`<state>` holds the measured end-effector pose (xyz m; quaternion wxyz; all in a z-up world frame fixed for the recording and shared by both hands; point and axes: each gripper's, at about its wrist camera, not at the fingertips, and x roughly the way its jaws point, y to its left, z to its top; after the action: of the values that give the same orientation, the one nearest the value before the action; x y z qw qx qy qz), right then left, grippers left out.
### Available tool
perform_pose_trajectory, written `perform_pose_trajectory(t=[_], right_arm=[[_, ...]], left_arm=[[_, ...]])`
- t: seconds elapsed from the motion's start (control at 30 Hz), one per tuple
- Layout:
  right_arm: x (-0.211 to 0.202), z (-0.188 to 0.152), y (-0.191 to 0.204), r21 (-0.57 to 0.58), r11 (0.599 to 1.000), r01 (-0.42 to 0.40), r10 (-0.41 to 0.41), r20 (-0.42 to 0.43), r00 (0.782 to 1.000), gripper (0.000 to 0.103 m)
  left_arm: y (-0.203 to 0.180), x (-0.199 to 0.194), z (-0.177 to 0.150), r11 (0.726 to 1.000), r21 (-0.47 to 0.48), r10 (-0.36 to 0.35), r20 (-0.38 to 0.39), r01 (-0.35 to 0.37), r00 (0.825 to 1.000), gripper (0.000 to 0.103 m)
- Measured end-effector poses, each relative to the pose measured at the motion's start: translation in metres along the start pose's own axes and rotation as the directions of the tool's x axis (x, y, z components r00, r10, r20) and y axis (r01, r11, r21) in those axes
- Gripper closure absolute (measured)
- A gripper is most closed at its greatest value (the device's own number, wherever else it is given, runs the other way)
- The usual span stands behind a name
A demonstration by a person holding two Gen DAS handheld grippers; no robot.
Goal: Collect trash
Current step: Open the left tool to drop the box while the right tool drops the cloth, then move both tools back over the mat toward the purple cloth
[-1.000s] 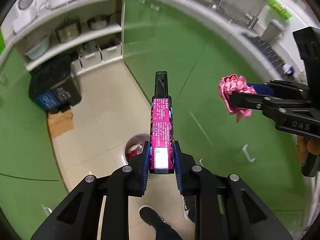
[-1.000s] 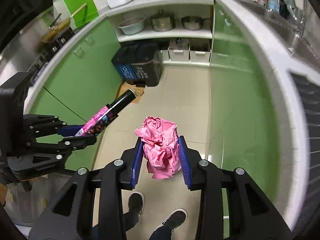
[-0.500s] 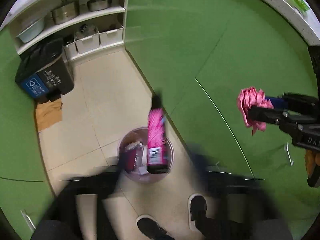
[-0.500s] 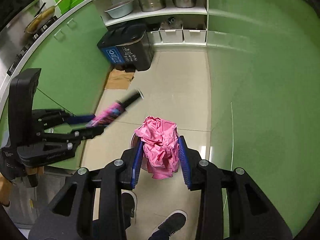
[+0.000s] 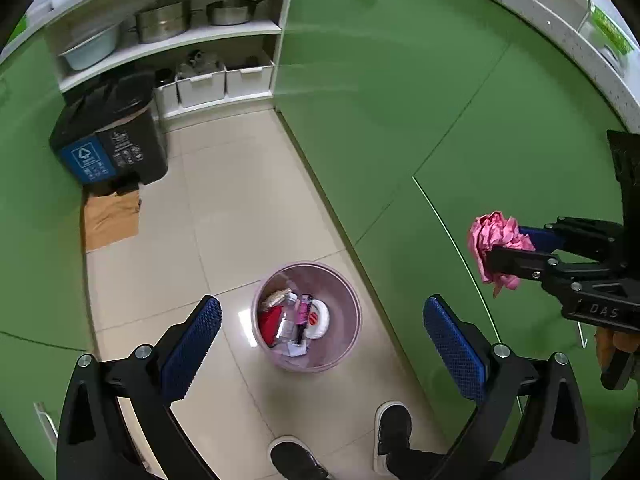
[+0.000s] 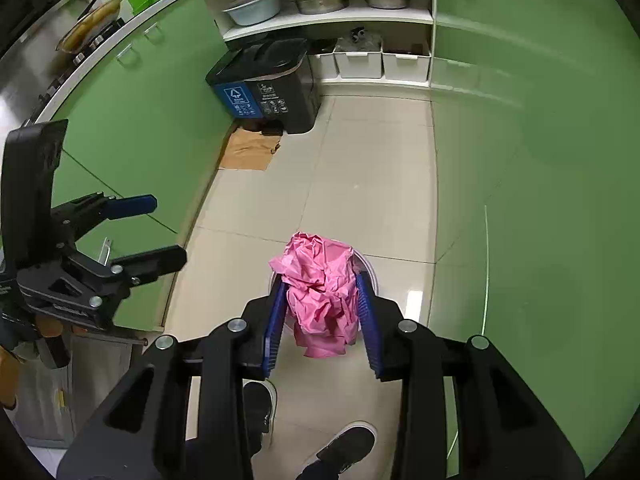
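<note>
Green cabinet fronts (image 5: 420, 92) fill both sides of my views, with pale floor tiles (image 5: 248, 208) running between them.

Far left in the left wrist view: a dark recycling bin (image 5: 110, 148) with a blue label stands on the floor, a flat piece of brown cardboard (image 5: 110, 220) just near of it. Behind the bin I see open shelves (image 5: 176, 36) carrying a basin, a lidded pot and a pan, with white storage boxes (image 5: 224, 82) on the lowest level.

My left gripper (image 5: 322, 342) points down at the floor. Its blue-padded fingers (image 5: 192, 344) are spread wide and hold nothing. Directly between them, on the tiles, sits the pink trash bin (image 5: 344, 344). Inside it lie the pink tube (image 5: 302, 314), something red, a clear plastic piece and a white round item; finer detail I cannot resolve. My two dark shoes (image 5: 392, 428) show at the near edge.

To the right, my right gripper (image 5: 490, 258) is closed on the crumpled pink paper (image 5: 494, 236), held in the air in front of the right-hand cabinets, well apart from the bin.

Right wrist view, same order: left gripper (image 6: 160, 232) at far left, fingers parted and empty. At centre, right gripper (image 6: 320, 304) clamps the pink paper (image 6: 320, 292) between both pads; the wad bulges above and hangs below them. Only a sliver of the bin rim (image 6: 370, 270) shows behind the paper.
</note>
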<state>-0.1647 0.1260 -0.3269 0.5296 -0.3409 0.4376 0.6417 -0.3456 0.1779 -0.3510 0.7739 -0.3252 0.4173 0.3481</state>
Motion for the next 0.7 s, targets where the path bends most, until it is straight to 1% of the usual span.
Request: perform_pose_trajectory(t=[0.2, 0.4, 0.43, 0.47, 0.5, 0.53, 0.57, 0.7], right_arm=[[0.02, 0.011, 0.015, -0.038, 0.999, -0.027, 0.027, -0.023, 0.999, 0.069], [0.045, 0.022, 0.026, -0.074, 0.996, -0.057, 0.054, -0.041, 0.998, 0.068], [0.048, 0.023, 0.027, -0.079, 0.995, -0.058, 0.055, -0.04, 0.998, 0.063], [0.052, 0.025, 0.029, -0.086, 0.994, -0.062, 0.059, -0.036, 0.998, 0.049], [0.055, 0.026, 0.029, -0.09, 0.994, -0.061, 0.059, -0.03, 0.998, 0.02], [0.058, 0.027, 0.028, -0.094, 0.994, -0.056, 0.054, -0.019, 0.998, 0.008], [0.061, 0.027, 0.028, -0.094, 0.994, -0.052, 0.051, -0.01, 0.999, 0.003], [0.072, 0.024, 0.02, -0.066, 0.998, -0.024, 0.022, -0.031, 0.999, 0.003]], left_arm=[[0.02, -0.014, -0.002, 0.999, -0.041, 0.018, 0.013, -0.017, 1.0, 0.006], [0.042, -0.016, -0.007, 0.995, -0.091, 0.03, 0.025, -0.028, 0.999, 0.006], [0.043, -0.016, -0.007, 0.995, -0.096, 0.031, 0.029, -0.028, 0.999, 0.006], [0.045, -0.016, -0.008, 0.995, -0.098, 0.032, 0.036, -0.028, 0.999, 0.006], [0.046, -0.016, -0.008, 0.995, -0.099, 0.034, 0.041, -0.03, 0.999, 0.006], [0.048, -0.015, -0.009, 0.994, -0.102, 0.036, 0.047, -0.031, 0.998, 0.006], [0.049, -0.014, -0.009, 0.994, -0.106, 0.038, 0.05, -0.032, 0.998, 0.006], [0.051, -0.006, -0.012, 0.993, -0.112, 0.038, 0.044, -0.033, 0.998, 0.006]])
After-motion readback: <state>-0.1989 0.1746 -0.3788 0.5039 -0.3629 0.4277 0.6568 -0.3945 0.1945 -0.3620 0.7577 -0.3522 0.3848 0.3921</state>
